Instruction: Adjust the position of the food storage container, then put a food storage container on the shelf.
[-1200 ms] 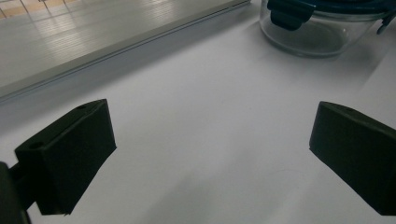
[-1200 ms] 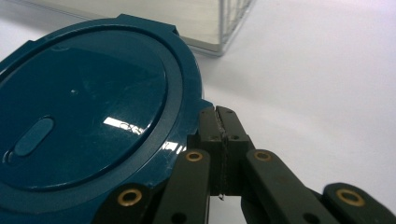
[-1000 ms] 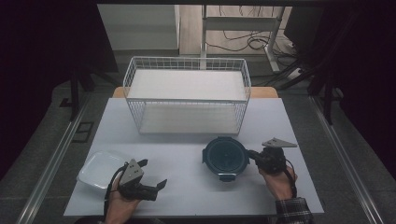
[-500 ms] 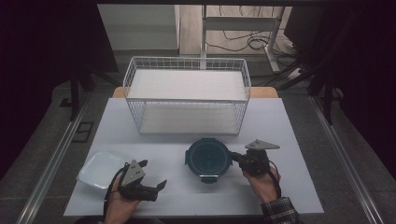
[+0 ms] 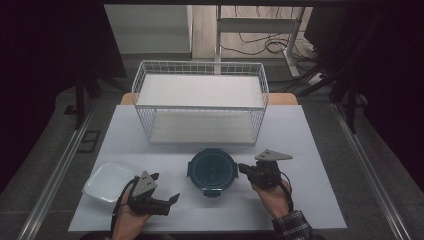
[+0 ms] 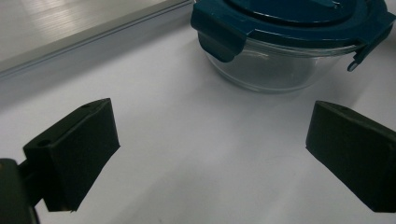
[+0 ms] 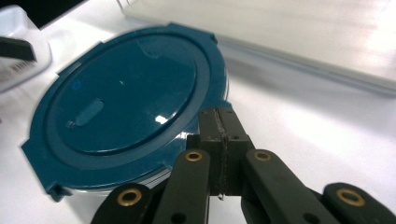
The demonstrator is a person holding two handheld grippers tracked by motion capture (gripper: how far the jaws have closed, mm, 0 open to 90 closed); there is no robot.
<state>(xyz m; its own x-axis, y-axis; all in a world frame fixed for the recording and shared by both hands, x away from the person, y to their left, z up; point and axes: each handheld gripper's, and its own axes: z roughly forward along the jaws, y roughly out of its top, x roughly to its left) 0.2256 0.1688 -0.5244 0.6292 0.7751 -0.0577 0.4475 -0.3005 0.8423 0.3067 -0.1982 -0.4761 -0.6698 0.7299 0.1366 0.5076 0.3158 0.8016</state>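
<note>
A white table [image 5: 310, 150] stands on grey floor [image 5: 45, 150], dark surroundings, cables [image 5: 270, 45] lying beyond.

White wire basket [image 5: 200, 102] at the table's [image 5: 310, 165] far side, clear plastic tray [image 5: 107, 180] near its left front corner

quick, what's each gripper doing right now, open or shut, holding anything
Left gripper: open, holding nothing, jaws wide apart above the table.
Right gripper: shut, jaws pressed together with nothing between them, tips against the rim of the round container with the blue lid.

Overhead plus two close tong-cameras
</note>
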